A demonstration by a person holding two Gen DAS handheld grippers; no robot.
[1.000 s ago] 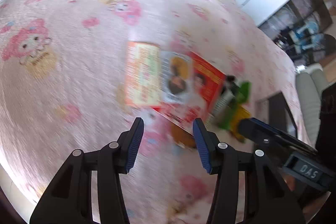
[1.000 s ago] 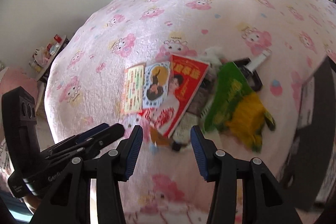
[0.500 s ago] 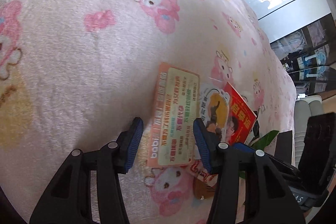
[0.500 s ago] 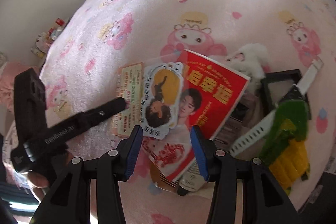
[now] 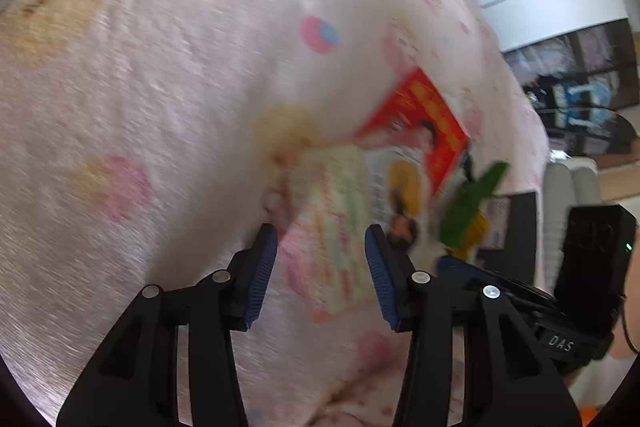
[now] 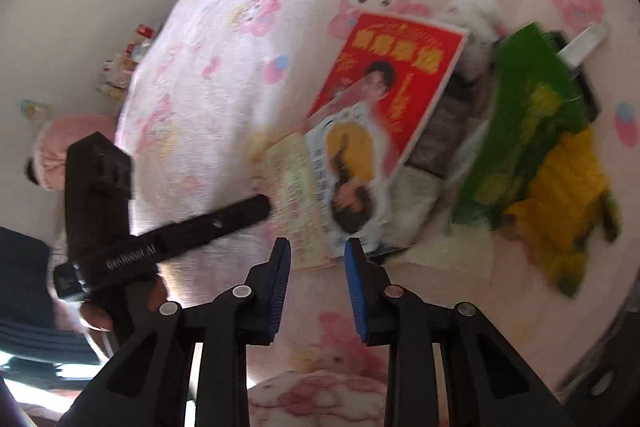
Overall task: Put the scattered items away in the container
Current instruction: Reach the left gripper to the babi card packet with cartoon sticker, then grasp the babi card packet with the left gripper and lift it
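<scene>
Over the pale card (image 5: 336,223), both grippers' jaws are closing, gripping nothing.

Landmark = red poster card (image 6: 394,83), lying flat on pink cartoon-print blanket (image 6: 224,75). Overlapping its lower-left corner: cut-out photo card (image 6: 348,167), figure in yellow. Just left of that, pale printed leaflet (image 6: 298,203), partly under it. Right of the red card: white fluffy item (image 6: 476,15) at its upper-right corner, dark brown flat item (image 6: 444,131) tucked under its right edge, then green-and-yellow packet (image 6: 536,147) further right, blurred. Right gripper (image 6: 318,259) sits below the red card, jaws closing, tips at the near edges of leaflet and photo card; nothing pinched between pads. Left gripper (image 6: 256,207) comes in from lower left, tip by the leaflet's left edge; jaw gap not readable.
</scene>
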